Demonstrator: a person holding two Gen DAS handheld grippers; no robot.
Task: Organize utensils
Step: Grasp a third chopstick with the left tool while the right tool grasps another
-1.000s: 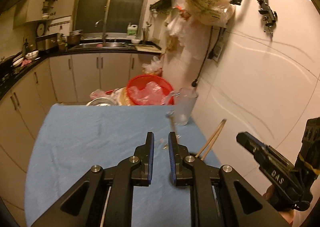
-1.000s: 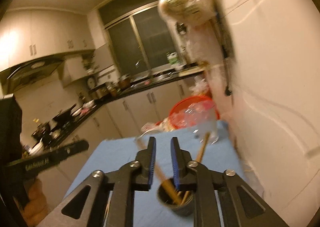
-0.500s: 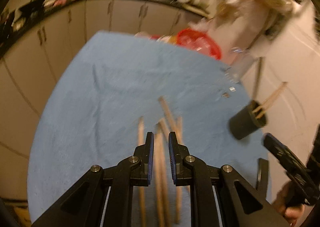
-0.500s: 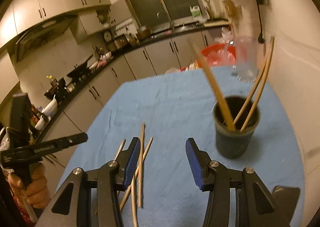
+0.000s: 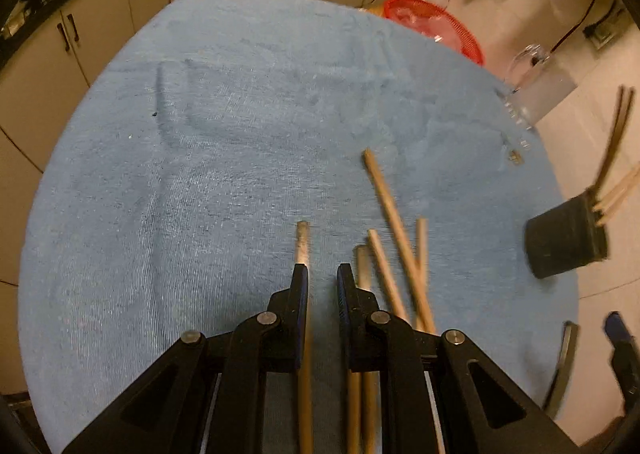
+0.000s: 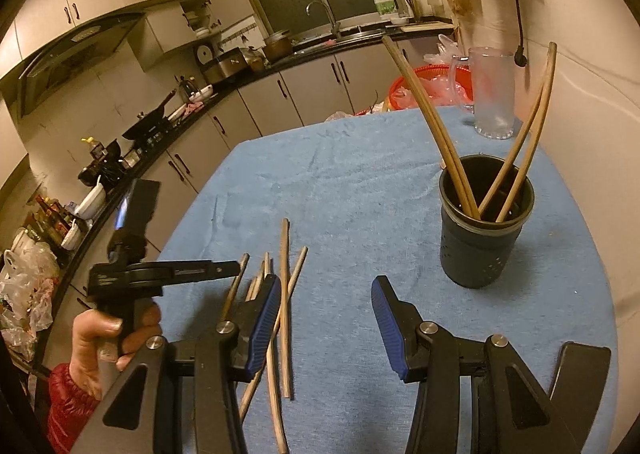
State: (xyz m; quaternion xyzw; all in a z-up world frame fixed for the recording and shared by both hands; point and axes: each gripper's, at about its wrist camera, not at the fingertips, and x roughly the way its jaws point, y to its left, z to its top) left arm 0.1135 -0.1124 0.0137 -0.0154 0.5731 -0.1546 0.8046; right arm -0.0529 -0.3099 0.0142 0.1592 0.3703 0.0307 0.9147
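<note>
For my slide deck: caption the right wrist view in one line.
Open right gripper hovers above loose chopsticks on the blue cloth, beside a black holder already holding four.

We note the bench point(image 5: 200, 173) cloth is blue, matt, coarse-woven. Chopsticks point(image 6: 284, 274) look like bare, smooth wood. Holder cup point(image 6: 480, 250) is dark matt plastic; the mug point(image 6: 494, 93) is frosted, translucent.
</note>
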